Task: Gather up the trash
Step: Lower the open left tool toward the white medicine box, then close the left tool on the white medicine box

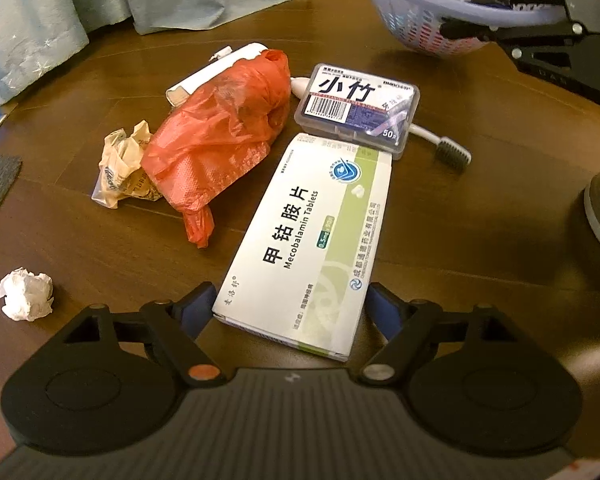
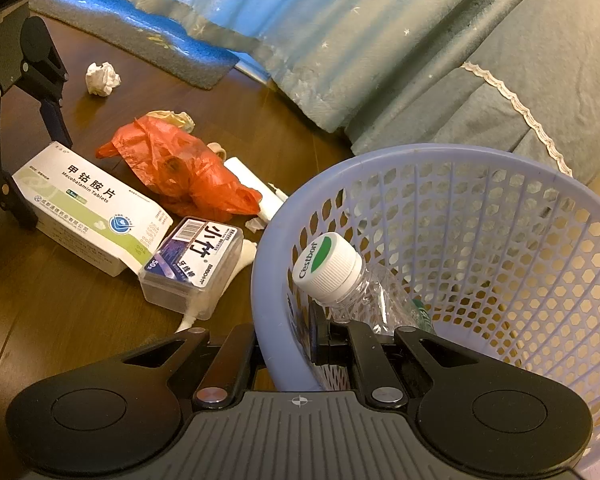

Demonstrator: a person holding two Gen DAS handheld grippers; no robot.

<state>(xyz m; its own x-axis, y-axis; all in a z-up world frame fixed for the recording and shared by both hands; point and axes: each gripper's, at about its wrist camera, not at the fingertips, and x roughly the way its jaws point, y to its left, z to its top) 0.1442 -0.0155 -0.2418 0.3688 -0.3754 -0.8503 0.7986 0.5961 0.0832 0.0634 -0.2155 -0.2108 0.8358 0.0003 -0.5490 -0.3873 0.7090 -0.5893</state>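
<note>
Left wrist view: my left hand-held gripper (image 1: 290,308) straddles the near end of the white tablet box (image 1: 312,240) on the floor, jaws apart, pads not yet pressing, lined up for a pickup.

Right wrist view: my right hand-held gripper (image 2: 300,344) is clamped on the lavender basket (image 2: 380,160) rim, tilting it toward the litter; a plastic bottle (image 2: 340,276) lies inside.

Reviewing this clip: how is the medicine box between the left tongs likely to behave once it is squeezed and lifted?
The medicine box is thin cardboard, so it probably feels light and may dent under a hard squeeze. The left tongs straddle one short end, so the long free end might droop or swing. Its far flap looks open, so contents, if any, could slide out when tilted.
</note>
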